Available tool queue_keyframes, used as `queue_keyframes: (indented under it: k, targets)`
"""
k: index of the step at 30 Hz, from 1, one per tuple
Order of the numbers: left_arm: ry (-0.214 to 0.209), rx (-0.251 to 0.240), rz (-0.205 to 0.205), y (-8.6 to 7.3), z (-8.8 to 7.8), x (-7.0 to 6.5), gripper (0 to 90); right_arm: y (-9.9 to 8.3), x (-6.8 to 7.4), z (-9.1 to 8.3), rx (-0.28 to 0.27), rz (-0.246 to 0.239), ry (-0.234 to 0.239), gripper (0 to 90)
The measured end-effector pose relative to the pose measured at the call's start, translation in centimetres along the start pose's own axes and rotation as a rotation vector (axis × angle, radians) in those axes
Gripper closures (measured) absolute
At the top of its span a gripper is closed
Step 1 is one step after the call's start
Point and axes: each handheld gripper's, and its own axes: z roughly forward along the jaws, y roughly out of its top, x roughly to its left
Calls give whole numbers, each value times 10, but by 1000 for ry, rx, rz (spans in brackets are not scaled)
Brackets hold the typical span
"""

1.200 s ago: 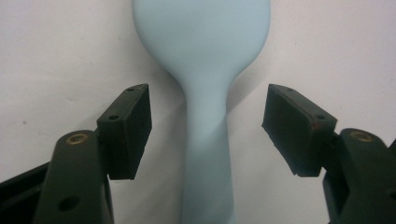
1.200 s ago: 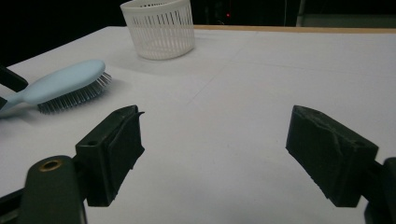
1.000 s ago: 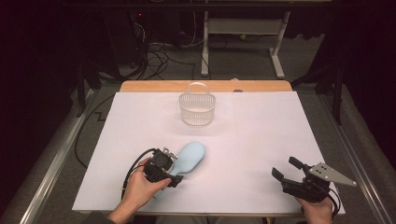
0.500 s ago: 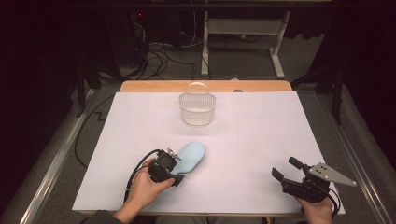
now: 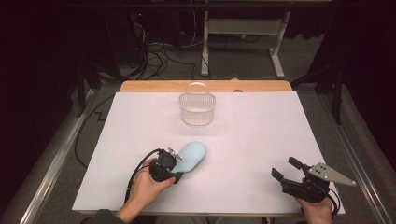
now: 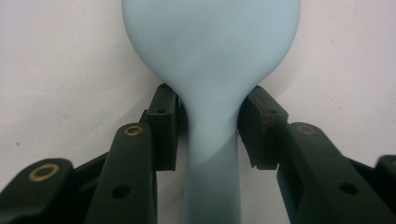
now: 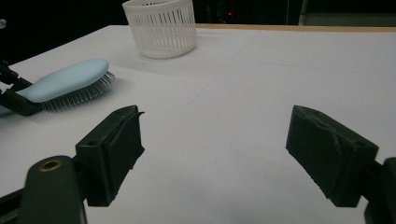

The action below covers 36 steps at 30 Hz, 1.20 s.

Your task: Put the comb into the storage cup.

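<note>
Light blue hairbrush (image 5: 192,156) taken at the neck by the left gripper (image 5: 173,169), near the front left of the table (image 5: 261,135).

The brush is laid bristles down on the white table top. Its narrow neck is seen between the left gripper's jaws, which have just been closing; both pads (image 6: 164,126) are set against it. A white slatted basket (image 5: 197,109) is placed well apart, toward the far edge. The right gripper (image 5: 290,171) is held wide and empty at the front right corner.
</note>
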Motion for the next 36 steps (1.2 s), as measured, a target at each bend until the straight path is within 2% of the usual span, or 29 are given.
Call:
queue_keyframes:
  k: [5, 9, 12, 14, 18, 29, 34, 36]
  targets:
    - [1, -4, 14, 0, 0, -1, 645, 0, 0, 0, 1, 1, 1, 188]
    - [-21, -5, 16, 0, 0, 2, 656, 0, 0, 0, 3, 0, 1, 188]
    - [-15, -13, 24, -1, -1, 3, 664, 0, 0, 1, 8, -4, 4, 188]
    - [-18, -32, 26, -1, -2, 3, 669, -1, 0, 1, 11, -3, 4, 188]
    - [-19, -103, 32, -2, -7, 5, 677, -1, 0, 1, 11, -2, 4, 188]
    - [-43, -180, 45, -6, -13, 5, 685, -1, -1, 1, 16, 4, -3, 188]
    - [-60, -218, 66, -9, -18, 2, 685, -1, 0, 1, 10, 9, -7, 188]
    - [-67, -231, 76, -10, -20, 0, 685, -1, 1, 2, 0, 21, 5, 188]
